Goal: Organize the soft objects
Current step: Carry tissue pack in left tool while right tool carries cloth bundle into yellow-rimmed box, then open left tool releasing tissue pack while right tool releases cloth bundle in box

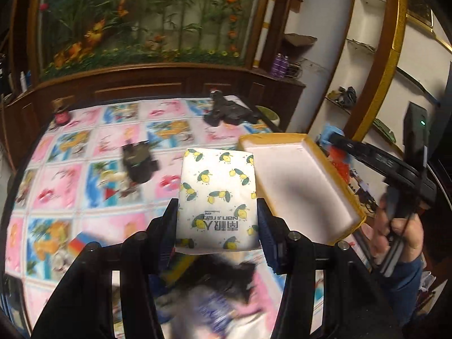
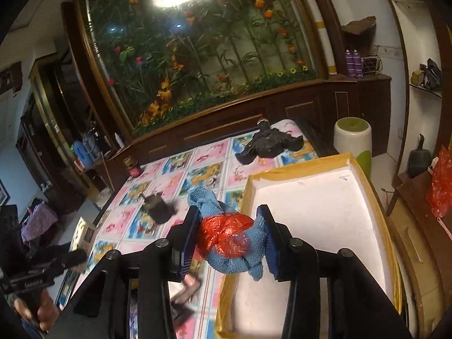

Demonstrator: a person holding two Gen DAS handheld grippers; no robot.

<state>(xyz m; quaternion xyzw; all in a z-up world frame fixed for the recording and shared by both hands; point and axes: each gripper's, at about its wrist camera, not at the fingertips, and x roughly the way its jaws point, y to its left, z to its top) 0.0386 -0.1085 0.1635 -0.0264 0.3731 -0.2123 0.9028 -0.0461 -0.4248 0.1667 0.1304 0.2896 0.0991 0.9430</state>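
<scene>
A pack of tissues (image 1: 217,197), printed with lemons, is clamped between the pads of the left gripper (image 1: 217,226) and held above the patterned tablecloth (image 1: 70,175), just beside the white box with a yellow rim (image 1: 299,180). In the right gripper (image 2: 230,236), a blue knitted cloth bundled with red plastic film (image 2: 231,237) is pinched at a narrower spread, poised at the near left edge of the same box (image 2: 325,212), which appears empty.

The deposit is judged best done one item at a time: each load carried fully over the box floor, lowered until nearly resting, and only then released, so that the soft bundle is not left draped over the rim and the two grippers are not crowded together.

The box's full depth and bare interior are shown only by the right wrist view, along with a green-topped stool (image 2: 353,138) beyond it. Only in the left wrist view are blurred items seen lying below the gripper, among them a colourful block (image 1: 80,243) on the cloth.
</scene>
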